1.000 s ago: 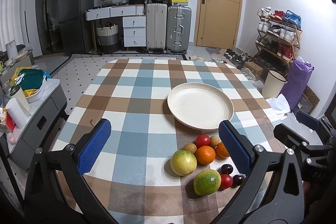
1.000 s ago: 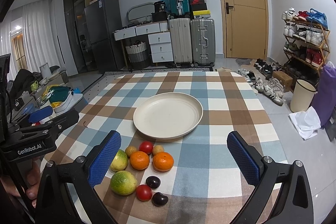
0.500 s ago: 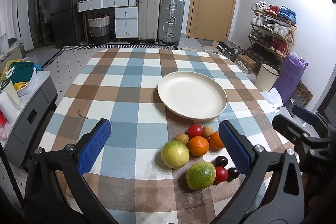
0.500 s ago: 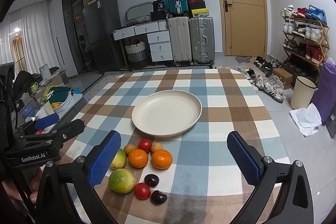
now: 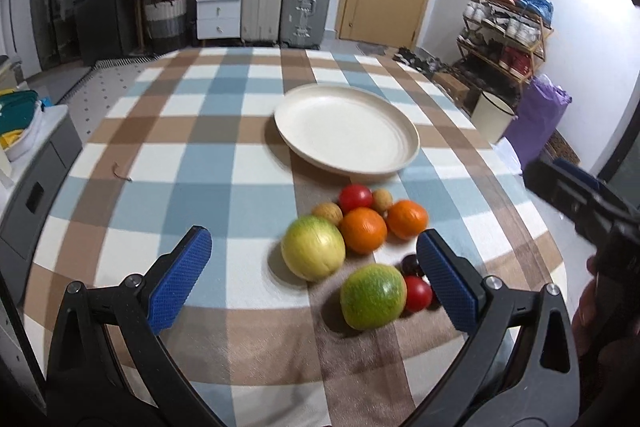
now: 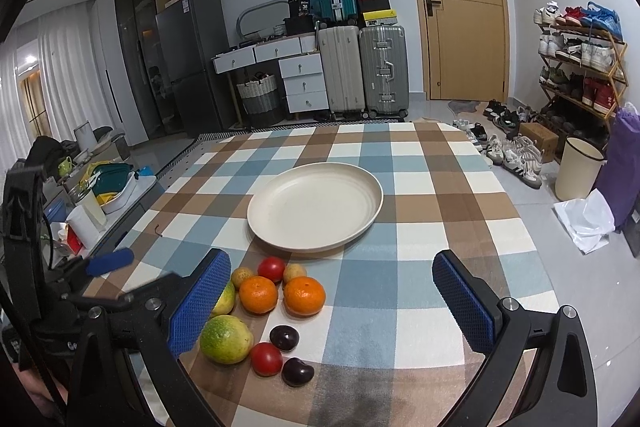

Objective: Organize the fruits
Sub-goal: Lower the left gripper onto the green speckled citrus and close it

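An empty cream plate (image 5: 348,129) (image 6: 316,207) rests mid-table on the checked cloth. In front of it lies a cluster of fruit: two oranges (image 5: 363,230) (image 6: 304,295), a yellow-green citrus (image 5: 313,247), a greener one (image 5: 373,297) (image 6: 225,339), red tomatoes (image 5: 355,197) (image 6: 266,359), dark plums (image 6: 284,337) and small brown fruits (image 5: 328,213). My left gripper (image 5: 316,279) is open, low over the fruit, its fingers either side of the citrus pair. My right gripper (image 6: 332,301) is open, hovering just behind the cluster's right side. Neither holds anything.
The table's right edge drops to the floor by a cream bin (image 6: 578,169), purple bag (image 5: 536,117) and shoe rack (image 6: 576,67). A low cabinet with dishes (image 6: 108,183) stands left. Suitcases (image 6: 364,67) and a door (image 6: 456,3) lie beyond.
My left gripper has come down and forward towards the fruit, so the citrus now lie between its fingers. My right gripper has drifted slightly closer to the fruit. Both stay open.
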A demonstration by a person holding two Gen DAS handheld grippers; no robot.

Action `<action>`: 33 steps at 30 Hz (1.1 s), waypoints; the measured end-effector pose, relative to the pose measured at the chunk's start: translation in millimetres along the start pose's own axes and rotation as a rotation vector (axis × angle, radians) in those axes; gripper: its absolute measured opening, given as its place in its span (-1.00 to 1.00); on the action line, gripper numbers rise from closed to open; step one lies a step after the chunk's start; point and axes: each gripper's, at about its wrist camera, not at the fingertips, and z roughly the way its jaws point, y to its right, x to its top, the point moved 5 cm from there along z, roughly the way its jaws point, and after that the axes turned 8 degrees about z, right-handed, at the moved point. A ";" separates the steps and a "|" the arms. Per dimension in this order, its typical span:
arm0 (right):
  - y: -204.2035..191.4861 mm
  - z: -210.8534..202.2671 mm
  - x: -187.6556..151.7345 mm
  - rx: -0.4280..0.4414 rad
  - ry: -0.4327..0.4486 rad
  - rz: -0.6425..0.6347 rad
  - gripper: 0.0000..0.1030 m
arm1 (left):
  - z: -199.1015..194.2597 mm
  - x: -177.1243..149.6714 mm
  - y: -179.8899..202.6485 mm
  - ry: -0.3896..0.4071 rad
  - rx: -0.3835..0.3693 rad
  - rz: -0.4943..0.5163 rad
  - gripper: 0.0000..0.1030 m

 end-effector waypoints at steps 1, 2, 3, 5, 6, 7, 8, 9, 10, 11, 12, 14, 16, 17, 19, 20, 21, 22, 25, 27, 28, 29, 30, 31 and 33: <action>0.7 0.5 -0.1 0.000 -0.001 0.002 1.00 | 2.8 -3.0 0.9 -0.010 -0.008 -0.001 0.99; 1.7 1.2 -0.8 0.000 -0.003 0.004 1.00 | 4.2 -5.8 2.2 -0.018 -0.016 -0.003 0.98; 2.1 1.2 -1.4 0.000 -0.004 0.006 1.00 | 7.6 -8.2 3.0 -0.028 -0.029 -0.005 0.98; 3.3 1.5 -1.7 -0.001 -0.005 0.009 1.00 | 12.1 -12.3 5.0 -0.041 -0.045 -0.005 0.98; 4.3 1.2 -1.9 -0.001 -0.004 0.011 1.00 | 14.9 -13.8 6.5 -0.048 -0.058 -0.004 0.98; 5.2 1.2 -1.9 -0.001 -0.004 0.013 1.00 | 17.0 -15.7 7.0 -0.055 -0.067 -0.006 0.97; 5.8 1.1 -2.1 -0.001 -0.004 0.015 1.00 | 18.6 -17.3 7.8 -0.061 -0.071 -0.008 0.94; 6.1 0.8 -2.2 0.000 -0.004 0.016 1.00 | 22.0 -18.4 8.5 -0.068 -0.079 -0.009 0.92; 6.4 1.0 -2.2 0.000 -0.005 0.017 1.00 | 23.9 -20.2 9.9 -0.072 -0.089 -0.010 0.91; 6.6 1.0 -2.1 -0.001 -0.004 0.017 1.00 | 24.8 -21.6 10.9 -0.076 -0.097 -0.012 0.89; 6.6 1.1 -2.0 0.001 -0.004 0.017 1.00 | 27.4 -23.0 11.6 -0.087 -0.108 -0.015 0.83; 7.3 1.2 -2.4 0.000 -0.006 0.018 1.00 | 32.4 -26.1 12.8 -0.113 -0.134 -0.028 0.74; 8.9 1.5 -2.9 0.000 -0.007 0.022 1.00 | 39.0 -29.3 12.8 -0.143 -0.160 -0.048 0.70; 9.3 1.8 -3.1 0.000 -0.008 0.023 1.00 | 40.6 -30.5 13.3 -0.150 -0.170 -0.054 0.67; 10.4 2.3 -3.5 0.000 -0.009 0.025 1.00 | 45.2 -32.5 14.2 -0.168 -0.189 -0.061 0.61; 10.5 2.4 -3.5 -0.001 -0.009 0.025 1.00 | 46.6 -33.7 15.1 -0.171 -0.195 -0.060 0.59; 10.6 2.4 -3.6 -0.001 -0.009 0.026 1.00 | 48.0 -34.3 16.4 -0.175 -0.205 -0.059 0.55; 11.0 2.5 -3.8 0.000 -0.010 0.028 1.00 | 49.7 -35.1 17.9 -0.180 -0.219 -0.060 0.52; 13.0 3.3 -4.6 0.000 -0.011 0.033 1.00 | 56.4 -39.4 21.2 -0.210 -0.258 -0.070 0.34; 13.0 3.3 -4.4 0.001 -0.011 0.032 1.00 | 57.7 -40.9 24.2 -0.208 -0.289 -0.071 0.13; 13.3 3.4 -4.6 0.000 -0.011 0.032 1.00 | 57.2 -40.9 27.1 -0.203 -0.308 -0.066 0.04; 13.3 3.2 -4.4 -0.001 -0.010 0.033 1.00 | 56.6 -40.4 30.6 -0.199 -0.333 -0.058 -0.11; 14.3 3.5 -4.2 -0.001 -0.009 0.035 1.00 | 56.2 -40.0 31.8 -0.197 -0.330 -0.052 -0.11; 15.2 4.1 -4.2 0.000 -0.009 0.040 1.00 | 56.1 -39.9 33.0 -0.192 -0.330 -0.045 -0.11; 16.7 5.0 -4.2 -0.001 -0.011 0.046 1.00 | 56.1 -40.0 32.6 -0.185 -0.346 -0.046 -0.12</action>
